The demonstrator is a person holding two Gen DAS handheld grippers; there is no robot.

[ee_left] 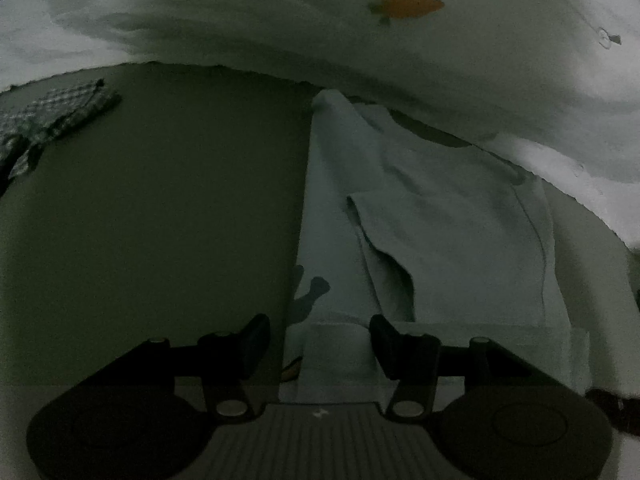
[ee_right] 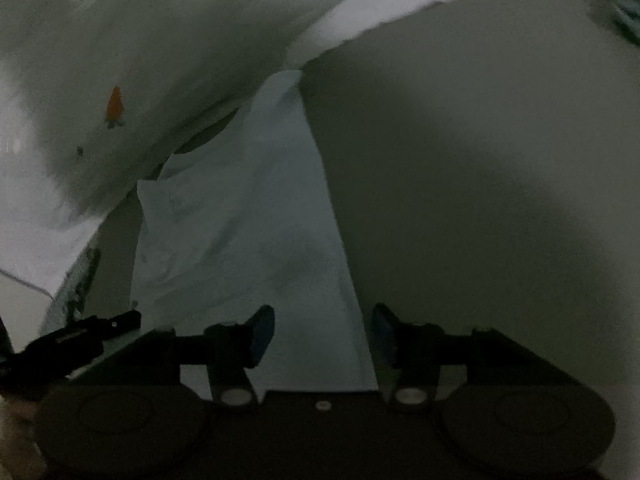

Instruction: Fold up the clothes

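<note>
We're working in dim light w/ a pale shirt (ee_left: 432, 216) spread flat on the dark table (ee_left: 160, 220). Its sides look already turned in toward the middle, so it lies as a long narrow strip running away from us; that's prob. the reason it sits so squared up, ready for a crosswise fold.

Our left gripper (ee_left: 320, 344) hangs over the near hem, jaws apart, w/ the shirt's left edge and hem corner showing in the gap. The pads don't press on cloth as far as we can see, so nothing is gripped. Our right gripper (ee_right: 324, 332) does the same at the opposite near corner: jaws apart, shirt (ee_right: 248, 220) edge running up between them, no pinch. Both point steeply down at the hem, one per corner, which suits taking both corners at once.

Behind the shirt a white sheet (ee_left: 360, 52) w/ an orange carrot print (ee_left: 408, 6) is bunched up along the far side; it overlaps the collar end a bit. A checked cloth (ee_left: 52, 120) lies crumpled well off to the left, likely waiting its turn.

Our guess: next we close on the two hem corners and carry them toward the collar. Risk is catching only the top layer, so the folded-in sides slip open.
</note>
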